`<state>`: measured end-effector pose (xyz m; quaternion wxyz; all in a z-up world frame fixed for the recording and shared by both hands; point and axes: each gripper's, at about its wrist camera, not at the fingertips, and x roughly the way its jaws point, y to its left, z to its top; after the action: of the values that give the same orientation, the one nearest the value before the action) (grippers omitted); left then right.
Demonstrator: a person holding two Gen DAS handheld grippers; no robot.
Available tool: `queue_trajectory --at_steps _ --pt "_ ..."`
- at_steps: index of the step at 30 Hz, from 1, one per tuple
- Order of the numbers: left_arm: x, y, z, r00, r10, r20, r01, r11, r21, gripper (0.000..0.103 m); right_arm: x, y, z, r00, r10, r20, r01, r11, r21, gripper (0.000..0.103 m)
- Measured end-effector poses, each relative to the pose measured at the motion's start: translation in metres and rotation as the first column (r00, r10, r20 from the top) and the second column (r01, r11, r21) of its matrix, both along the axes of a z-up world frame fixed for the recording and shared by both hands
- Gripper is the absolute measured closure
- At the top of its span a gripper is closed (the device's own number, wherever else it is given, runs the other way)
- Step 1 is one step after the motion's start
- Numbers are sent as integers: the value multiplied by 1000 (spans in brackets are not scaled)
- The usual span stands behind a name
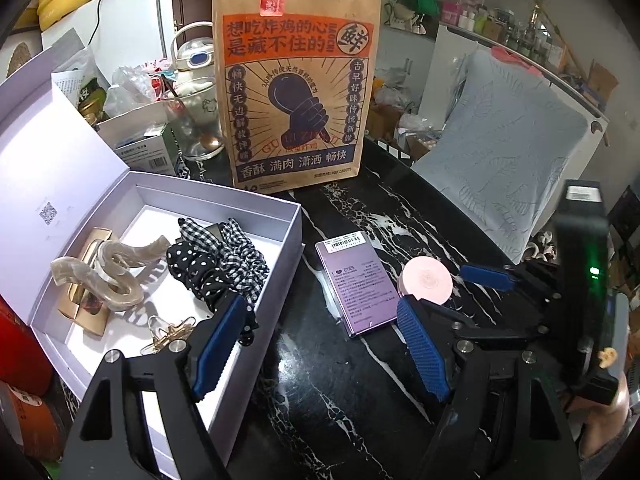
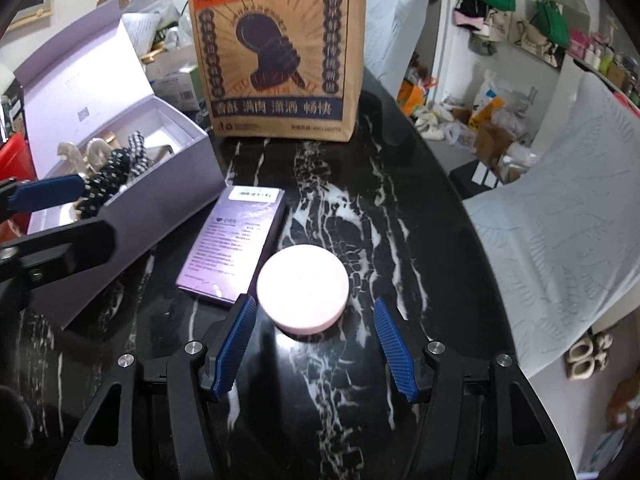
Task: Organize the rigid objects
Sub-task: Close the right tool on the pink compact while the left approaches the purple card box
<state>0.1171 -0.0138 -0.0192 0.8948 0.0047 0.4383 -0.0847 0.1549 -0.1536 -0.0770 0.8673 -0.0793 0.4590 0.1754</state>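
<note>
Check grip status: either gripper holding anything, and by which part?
Nothing held. Right gripper is open just short of the pink round case; left gripper is open over the box edge.

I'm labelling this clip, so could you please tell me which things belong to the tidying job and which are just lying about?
Part of the job:
- pink round case
- purple flat box
- open lavender box with hair claw and scrunchies

Just lying about:
- paper takeaway bag
- glass cup
- grey cushion
</note>
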Motion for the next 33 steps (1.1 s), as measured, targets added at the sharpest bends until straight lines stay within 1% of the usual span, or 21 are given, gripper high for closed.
queue_trajectory --at_steps 4,5,6,11,14,17,20,21,22,24,26,29,33 --pt "2 -1 0 1000 -18 -8 18 1000 -15 25 6 -3 -7 1000 -1 -17 2 999 33 42" --pt "2 -2 0 1000 -22 -9 22 1000 -19 25 7 -3 -8 1000 2 -15 -1 999 46 51" --pt "2 -4 1 1000 -26 -8 26 999 -22 25 7 -4 -8 1000 7 -15 -6 998 62 53" --pt "4 -16 4 998 -63 7 63 998 -20 25 5 -11 -7 1000 -11 3 11 999 42 53" --pt "6 -28 2 996 -93 16 93 996 -13 25 2 -30 -5 998 -60 -3 60 998 36 53" --pt "8 -39 -4 992 -122 6 122 992 -31 25 -3 -50 -3 994 -106 -23 107 993 52 53" --pt "10 -52 -14 988 -149 -23 148 988 -44 25 -12 -67 -2 989 -145 -18 146 989 31 53" --pt "10 -55 -18 987 -156 -34 155 987 -49 25 -16 -72 -2 988 -151 -28 152 988 42 53" --pt "9 -58 -21 987 -156 -39 154 987 -50 25 -20 -77 -2 987 -155 -38 157 986 61 53" --pt "9 -63 -28 988 -146 -51 144 989 -42 25 -27 -82 -2 985 -167 -33 169 984 63 53" --pt "11 -65 -35 992 -112 -63 110 993 -29 25 -34 -83 -2 984 -177 -17 178 983 49 53" --pt "13 -61 -41 995 -75 -71 73 997 -30 25 -40 -88 -2 982 -187 -21 188 980 65 53" --pt "20 -59 -53 994 -21 -111 24 1000 18 25 -44 -92 -2 981 -195 -25 196 977 79 53"
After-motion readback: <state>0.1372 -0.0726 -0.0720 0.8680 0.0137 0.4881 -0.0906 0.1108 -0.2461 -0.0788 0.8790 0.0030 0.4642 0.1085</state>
